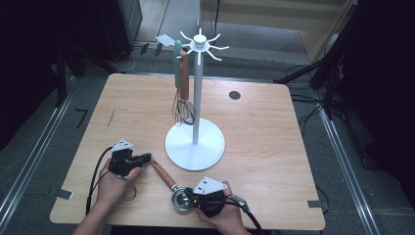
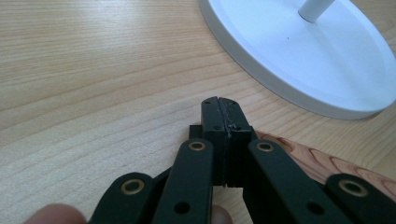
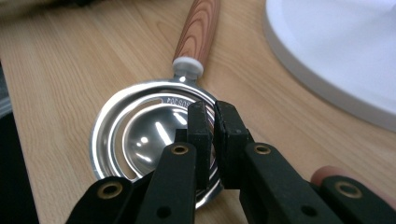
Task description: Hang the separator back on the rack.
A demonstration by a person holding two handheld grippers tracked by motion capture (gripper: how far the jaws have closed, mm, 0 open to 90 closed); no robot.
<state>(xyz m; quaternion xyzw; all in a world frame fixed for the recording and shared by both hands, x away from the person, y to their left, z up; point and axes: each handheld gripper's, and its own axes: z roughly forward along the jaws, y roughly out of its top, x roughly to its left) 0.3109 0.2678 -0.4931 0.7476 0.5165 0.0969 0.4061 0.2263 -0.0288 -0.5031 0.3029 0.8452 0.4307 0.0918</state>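
Note:
A steel utensil with a round slotted bowl [image 1: 179,200] [image 3: 140,133] and a wood-grain handle [image 1: 163,174] [image 3: 198,28] lies flat near the table's front edge. My right gripper [image 1: 189,199] [image 3: 211,111] is down on the bowl's right rim, its jaws pinched on that thin rim with only a sliver of gap. My left gripper [image 1: 147,157] [image 2: 218,105] rests on the table at the handle's far end [image 2: 327,161], shut and empty, its pads pressed together. A white utensil stand [image 1: 195,144] [image 2: 317,60] [image 3: 336,46] rises just behind both.
A whisk with a brown handle [image 1: 184,98] and a teal-handled tool [image 1: 177,61] hang from the stand's top hooks. A dark round hole [image 1: 235,95] sits in the table's far right. Cables trail from both grippers off the front edge.

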